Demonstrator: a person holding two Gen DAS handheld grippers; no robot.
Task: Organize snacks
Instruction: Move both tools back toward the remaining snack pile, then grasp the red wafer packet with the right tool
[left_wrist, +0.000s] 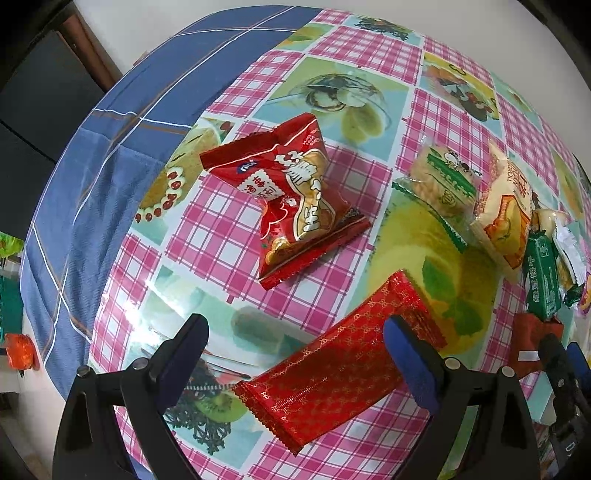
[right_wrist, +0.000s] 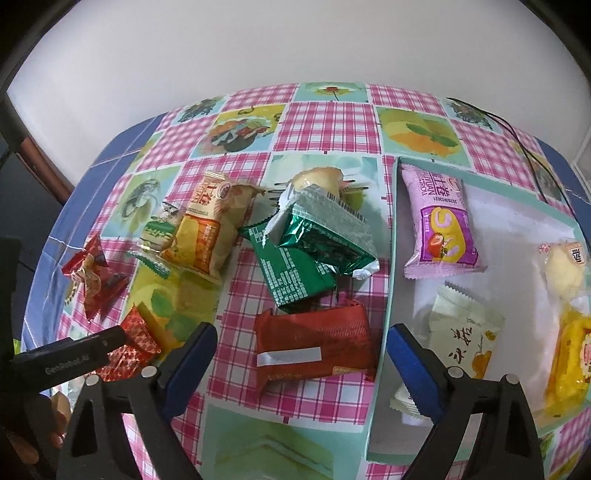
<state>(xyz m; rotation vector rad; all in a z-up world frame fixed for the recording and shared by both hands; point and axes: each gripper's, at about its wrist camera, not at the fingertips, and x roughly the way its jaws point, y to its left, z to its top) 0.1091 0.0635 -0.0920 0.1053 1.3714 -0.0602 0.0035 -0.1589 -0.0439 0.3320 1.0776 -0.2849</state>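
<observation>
Fingers first: on our right gripper the two blue-padded jaws stand wide apart and press on nothing. Between them, flat on the checked tablecloth, lies a dark red wrapper with a white strip, its long axis running across the gap from one finger toward the other. We judge it the next snack to lift, and the right hand is the nearer one. Just right of that wrapper sits the shallow tray, already holding a pink pack and a pale pack. Our left gripper is also open, empty, poised over a long red-and-gold packet lying diagonally between its fingers. Farther off wait green packs and a yellow bag.
</observation>
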